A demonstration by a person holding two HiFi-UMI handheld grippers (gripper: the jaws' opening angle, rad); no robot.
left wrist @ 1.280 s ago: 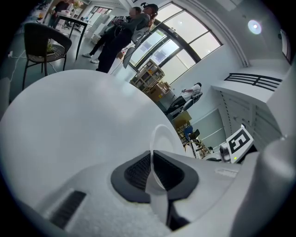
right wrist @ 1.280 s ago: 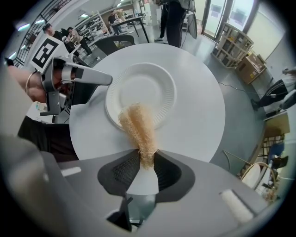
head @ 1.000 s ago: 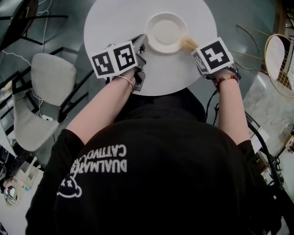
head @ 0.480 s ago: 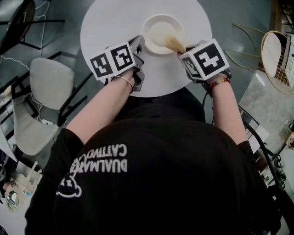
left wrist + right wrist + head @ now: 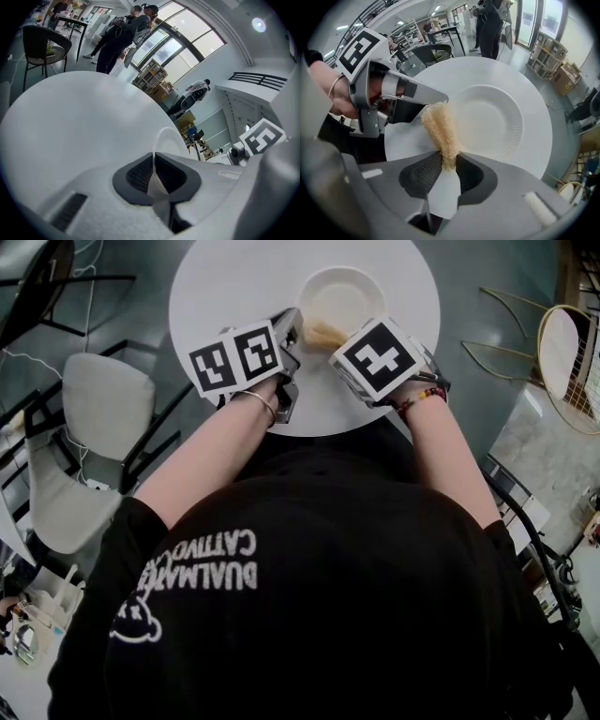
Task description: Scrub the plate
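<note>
A white paper plate (image 5: 345,292) lies on the round white table (image 5: 225,282). My left gripper (image 5: 292,324) is shut on the plate's left rim. In the left gripper view the thin rim (image 5: 161,140) runs edge-on between the pads of the left gripper (image 5: 153,164). My right gripper (image 5: 334,341) is shut on a tan fibrous scrub pad (image 5: 323,334). In the right gripper view the scrub pad (image 5: 440,126) sticks out of the right gripper (image 5: 449,161) onto the near left edge of the plate (image 5: 497,122), right beside the left gripper's fingertips (image 5: 438,99).
A grey chair (image 5: 103,404) stands left of the table, a black one (image 5: 37,277) at the far left, a gold wire chair (image 5: 567,362) at the right. The table's near edge (image 5: 319,432) is against the person's body. People (image 5: 119,33) stand further off.
The right gripper has swept the scrub pad leftward across the plate, from its right rim to its near left edge. The left gripper has kept its hold on the rim.
</note>
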